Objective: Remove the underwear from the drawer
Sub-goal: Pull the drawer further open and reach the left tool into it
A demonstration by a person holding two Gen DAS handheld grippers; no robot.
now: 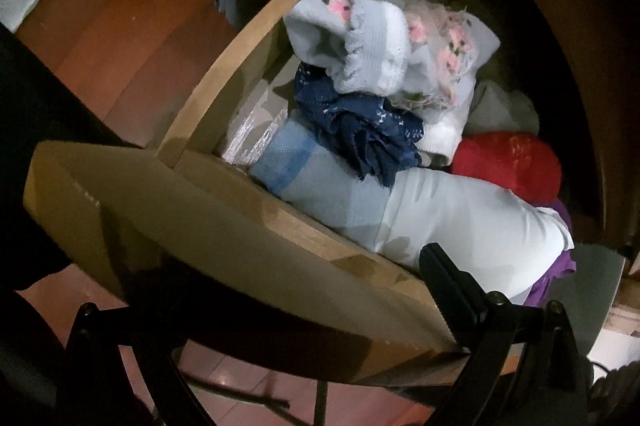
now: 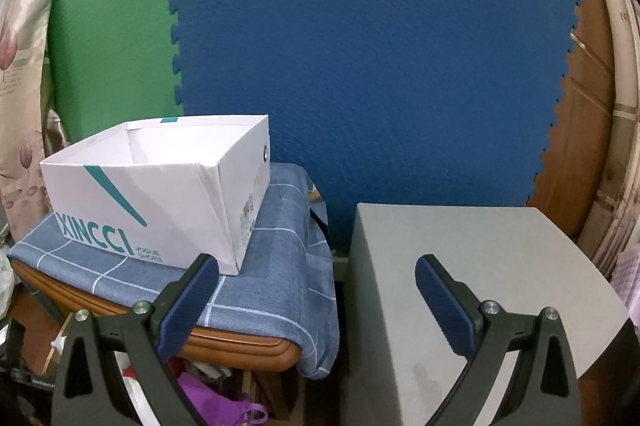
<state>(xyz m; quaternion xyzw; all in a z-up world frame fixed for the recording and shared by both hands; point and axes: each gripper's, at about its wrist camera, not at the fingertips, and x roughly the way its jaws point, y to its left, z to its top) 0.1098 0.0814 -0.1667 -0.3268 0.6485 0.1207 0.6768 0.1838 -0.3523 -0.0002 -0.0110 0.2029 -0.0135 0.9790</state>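
In the left wrist view a wooden drawer (image 1: 208, 78) stands pulled out, full of small clothes. A navy patterned garment (image 1: 360, 130) lies crumpled in the middle. Pale blue pieces with pink flowers (image 1: 376, 38) sit behind it, and a light blue folded roll (image 1: 440, 218) lies along the front. A red piece (image 1: 508, 162) and a purple piece (image 1: 560, 266) lie at the right. My left gripper (image 1: 320, 258) is open and straddles the drawer's front panel (image 1: 200, 226): one fingertip (image 1: 444, 274) is inside against the roll, the other is hidden. My right gripper (image 2: 316, 262) is open and holds nothing.
The right wrist view faces a white open shoe box (image 2: 152, 202) on a blue checked cloth (image 2: 276, 266), beside a grey cabinet top (image 2: 500, 266). Blue and green foam mats (image 2: 360, 66) stand behind. Purple cloth (image 2: 208, 398) lies below. Reddish floor (image 1: 120, 38) lies left of the drawer.
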